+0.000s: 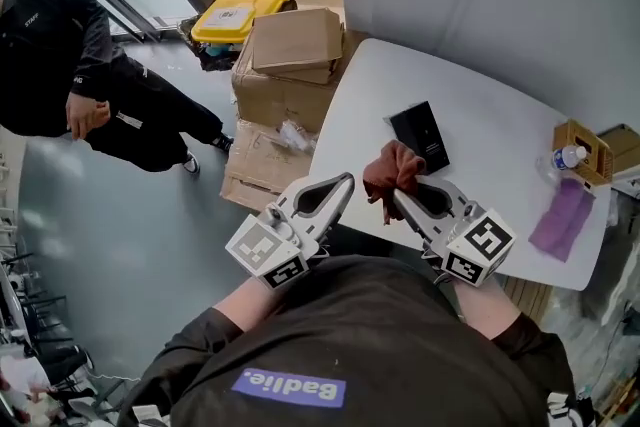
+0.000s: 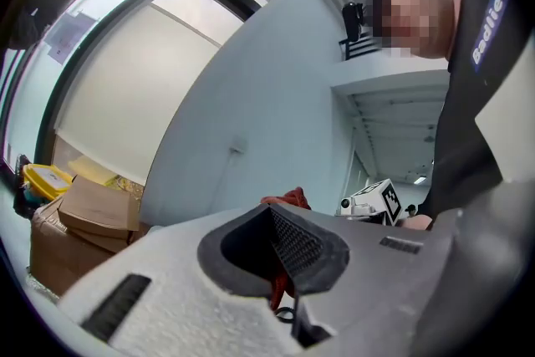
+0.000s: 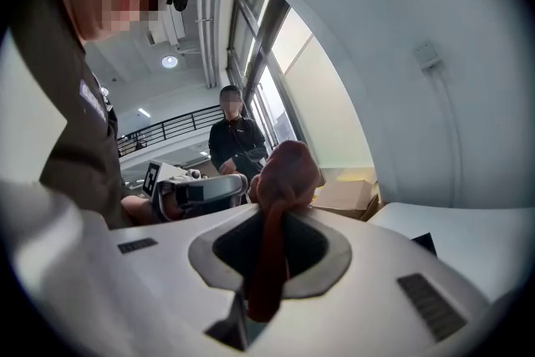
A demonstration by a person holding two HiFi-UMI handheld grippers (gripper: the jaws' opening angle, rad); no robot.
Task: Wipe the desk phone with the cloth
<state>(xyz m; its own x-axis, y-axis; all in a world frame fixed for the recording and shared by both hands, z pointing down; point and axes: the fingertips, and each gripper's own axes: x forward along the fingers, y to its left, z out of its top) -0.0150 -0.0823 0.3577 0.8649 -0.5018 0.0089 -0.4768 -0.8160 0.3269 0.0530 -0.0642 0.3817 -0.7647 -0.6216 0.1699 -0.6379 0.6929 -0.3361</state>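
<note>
Cloth [image 1: 392,171] hung pinched in the closed right gripper [image 1: 398,197], desk phone [image 1: 421,137] just beyond on the desk [image 1: 490,130], long axis running away; left gripper [image 1: 347,180] closed, empty, farther off.

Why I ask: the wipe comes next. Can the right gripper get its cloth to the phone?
Probably yes: the right gripper, jaws shut on the cloth, hangs right by the phone, and nothing stands between them.
</note>
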